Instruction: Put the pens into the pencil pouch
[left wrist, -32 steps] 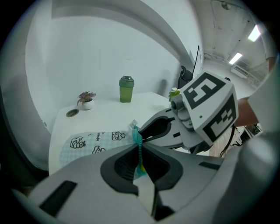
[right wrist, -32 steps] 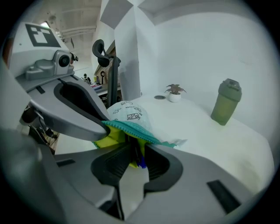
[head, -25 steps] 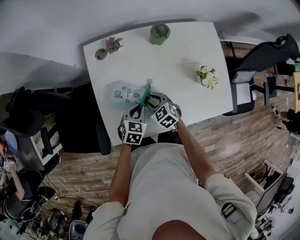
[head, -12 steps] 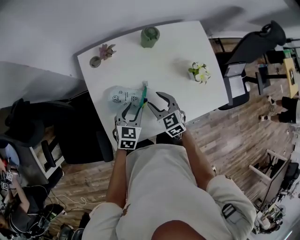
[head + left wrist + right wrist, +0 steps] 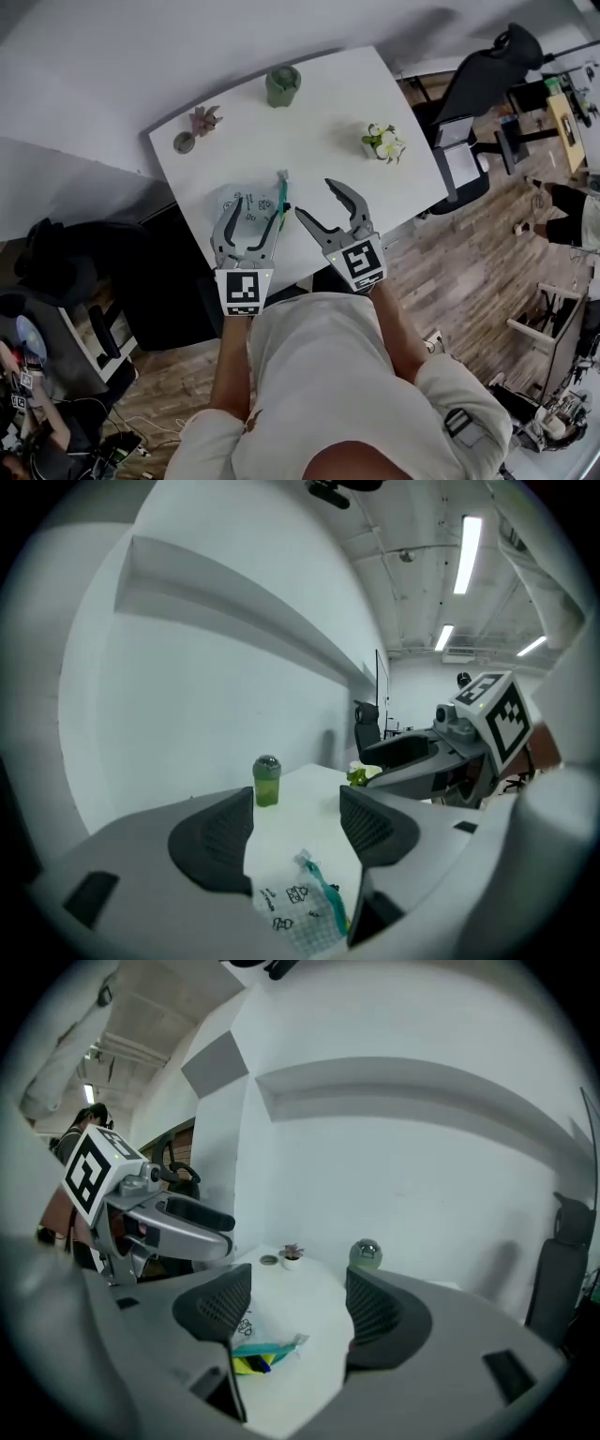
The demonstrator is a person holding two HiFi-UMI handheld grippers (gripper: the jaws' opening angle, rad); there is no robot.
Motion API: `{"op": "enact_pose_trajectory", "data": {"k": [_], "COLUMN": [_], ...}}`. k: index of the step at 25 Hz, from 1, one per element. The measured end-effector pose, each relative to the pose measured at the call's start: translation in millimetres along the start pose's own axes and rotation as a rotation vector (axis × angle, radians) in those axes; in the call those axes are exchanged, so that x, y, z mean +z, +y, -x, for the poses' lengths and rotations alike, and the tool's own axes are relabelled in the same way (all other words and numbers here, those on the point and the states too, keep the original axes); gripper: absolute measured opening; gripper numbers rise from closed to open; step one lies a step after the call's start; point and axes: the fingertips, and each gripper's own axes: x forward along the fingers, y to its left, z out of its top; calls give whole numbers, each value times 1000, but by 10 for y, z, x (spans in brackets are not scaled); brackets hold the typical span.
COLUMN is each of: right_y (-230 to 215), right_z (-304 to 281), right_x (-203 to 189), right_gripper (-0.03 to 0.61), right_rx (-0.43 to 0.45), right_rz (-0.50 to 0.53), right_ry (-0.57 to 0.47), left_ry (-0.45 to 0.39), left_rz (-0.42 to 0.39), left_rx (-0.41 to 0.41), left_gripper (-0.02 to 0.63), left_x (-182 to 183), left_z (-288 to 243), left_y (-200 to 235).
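The white table (image 5: 319, 131) carries everything, and the pencil pouch (image 5: 251, 214) lies flat near its front-left edge, on the person's side.

The left claw (image 5: 258, 202) hangs directly over the pouch, raised clear of it. Its jaws stand wide, have just been opening, and have nothing between them. The right claw (image 5: 317, 199) hangs just to the right of the pouch, above bare tabletop. Its jaws are also spread wide, have just been opening, and are empty.

The pouch is pale mesh with small dark prints, and a teal zip edge (image 5: 283, 192) runs along its right side.

A green jar (image 5: 282, 85) stands well beyond the pouch, near the table's far edge. A white-flowered plant (image 5: 384, 142) sits well to the pouch's right. A small pink plant (image 5: 201, 120) and a grey dish (image 5: 184, 142) stand beyond the pouch to its left, at the far-left corner.

In the right gripper view, yellow and dark blue ends of pens (image 5: 246, 1363) show at the pouch's mouth, beneath the teal edge.
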Motion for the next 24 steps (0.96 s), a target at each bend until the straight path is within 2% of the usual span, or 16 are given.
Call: {"op": "enact_pose_trajectory", "data": {"k": [3,8,16,24], "right_y": [14,4,-80,-241], "right_z": [99,238,436,691], "right_x": [139,239,394,576], "right_gripper": [305,305,304,302], "right_rx": [-18,-26,48,131], "right_rz": [8,7,20,32], "right_ry": [-28,-54,-125,-202], "left_ry": [-49,-58,-81,-104], "left_rz": [-13,-29,-59,-73], "left_rx": [11,38,153,266], "left_gripper": [296,307,311,313], "left_x": [191,281,504,765], "left_z": [94,223,346,384], "left_y": [17,2,-134,-456]}}
